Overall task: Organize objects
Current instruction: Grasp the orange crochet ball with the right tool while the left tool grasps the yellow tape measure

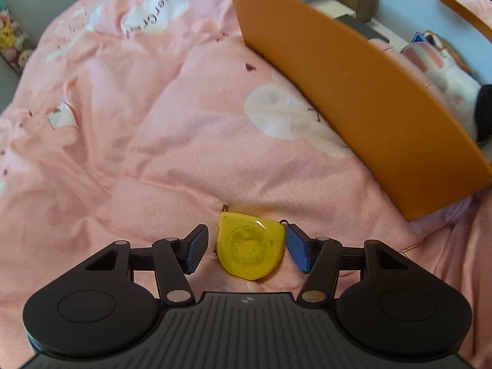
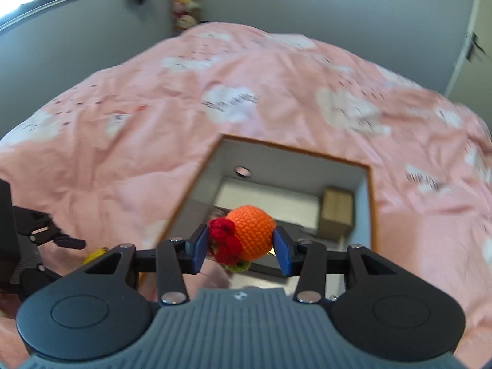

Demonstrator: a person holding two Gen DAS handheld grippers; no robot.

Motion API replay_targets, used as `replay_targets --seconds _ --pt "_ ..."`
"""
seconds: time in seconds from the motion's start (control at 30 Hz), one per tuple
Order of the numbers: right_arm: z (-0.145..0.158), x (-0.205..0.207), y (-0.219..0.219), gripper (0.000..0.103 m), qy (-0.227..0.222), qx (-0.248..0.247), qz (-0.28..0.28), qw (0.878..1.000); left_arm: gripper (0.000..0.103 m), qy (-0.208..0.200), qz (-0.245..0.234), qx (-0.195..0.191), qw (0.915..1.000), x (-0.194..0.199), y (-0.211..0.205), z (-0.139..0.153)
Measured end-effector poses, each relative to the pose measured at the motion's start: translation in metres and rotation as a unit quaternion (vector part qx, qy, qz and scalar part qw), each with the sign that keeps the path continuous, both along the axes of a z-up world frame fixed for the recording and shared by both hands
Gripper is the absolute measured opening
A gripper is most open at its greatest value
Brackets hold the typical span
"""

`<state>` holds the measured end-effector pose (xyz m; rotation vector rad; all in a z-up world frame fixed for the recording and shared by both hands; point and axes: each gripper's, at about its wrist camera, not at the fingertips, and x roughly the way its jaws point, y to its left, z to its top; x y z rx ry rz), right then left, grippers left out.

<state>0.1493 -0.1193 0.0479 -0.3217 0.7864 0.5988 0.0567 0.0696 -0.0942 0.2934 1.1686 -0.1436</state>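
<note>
Your left gripper point(image 1: 247, 247) is straddling the yellow tape measure point(image 1: 249, 247) on the bed, jaws apart, while your right gripper point(image 2: 241, 247) is clamping the crocheted toy point(image 2: 246, 235) over the box point(image 2: 372, 196).

Around my left hand-held gripper point(image 1: 247, 250) the pink bed cover point(image 1: 138, 141) lies free to the left and ahead, with only soft folds. To its right the tall orange wall of the box point(image 1: 353, 92) stands in the way. The yellow tape measure point(image 1: 249, 247) fills the gap between the pads, not pressed. My right hand-held gripper point(image 2: 240, 243) hangs over the open box point(image 2: 373, 203). The top is free, but inside a brown block point(image 2: 336, 212) takes the far right corner.
</note>
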Motion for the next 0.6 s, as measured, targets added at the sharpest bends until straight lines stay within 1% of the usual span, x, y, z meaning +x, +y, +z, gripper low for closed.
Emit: replay_targets --seconds 0.1,0.2,0.27,0.3,0.47,0.6 --pt "-0.009 0.007 -0.007 0.047 0.014 0.000 -0.012 1.000 0.068 0.017 0.010 -0.022 0.9996 0.008 0.005 -0.009" --pt "-0.018 0.010 -0.007 0.047 0.025 -0.006 -0.014 1.000 0.069 0.020 0.016 -0.033 0.9991 0.013 0.005 -0.015" --pt "-0.024 0.013 -0.006 0.047 0.031 -0.010 -0.015 0.999 0.066 0.018 0.020 -0.039 0.9989 0.014 0.005 -0.019" --pt "-0.026 0.015 -0.006 0.047 0.034 -0.011 -0.016 0.999 0.062 0.016 0.019 -0.042 0.9988 0.014 0.004 -0.021" --pt "-0.031 0.020 -0.012 0.047 0.040 -0.020 -0.025 0.999 0.062 -0.008 0.016 -0.022 0.9996 0.007 -0.003 -0.020" --pt "-0.032 0.022 -0.018 0.047 0.037 -0.035 -0.025 0.998 0.061 -0.030 0.028 -0.024 0.9989 0.001 -0.001 -0.012"
